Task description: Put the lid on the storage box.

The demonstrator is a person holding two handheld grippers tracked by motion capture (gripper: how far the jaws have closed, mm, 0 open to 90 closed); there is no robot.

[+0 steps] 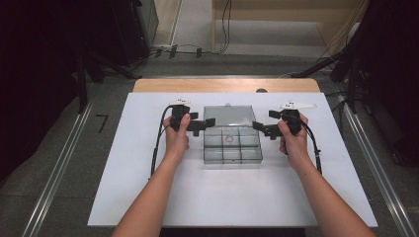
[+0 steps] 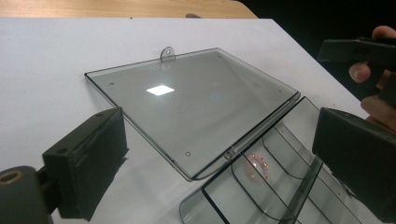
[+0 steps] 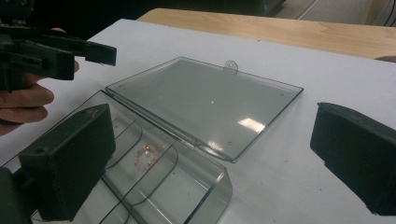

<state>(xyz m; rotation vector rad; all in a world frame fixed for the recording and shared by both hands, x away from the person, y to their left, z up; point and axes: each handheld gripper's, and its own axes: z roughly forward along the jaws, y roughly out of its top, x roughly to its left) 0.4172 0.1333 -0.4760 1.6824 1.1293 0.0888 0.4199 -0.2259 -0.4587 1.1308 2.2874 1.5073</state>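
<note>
A clear plastic compartment box [image 1: 232,160] lies in the middle of the white board, its lid [image 1: 230,116] folded flat behind it. A small pinkish ring [image 1: 229,138] rests in a middle compartment. My left gripper [image 1: 203,126] is open at the box's left side, its jaws over the hinge corner. On the opposite side, my right gripper [image 1: 262,123] is open too. In the left gripper view the jaws [image 2: 219,140] frame the lid [image 2: 196,102] and the ring [image 2: 259,165]. From the right gripper view, the wide jaws [image 3: 210,126] frame the lid [image 3: 205,102] and the ring [image 3: 147,156].
The white board [image 1: 148,173] lies on a wooden table [image 1: 222,85] whose far edge shows behind it. Metal rails run along the floor on both sides. Cables lie on the floor beyond the table.
</note>
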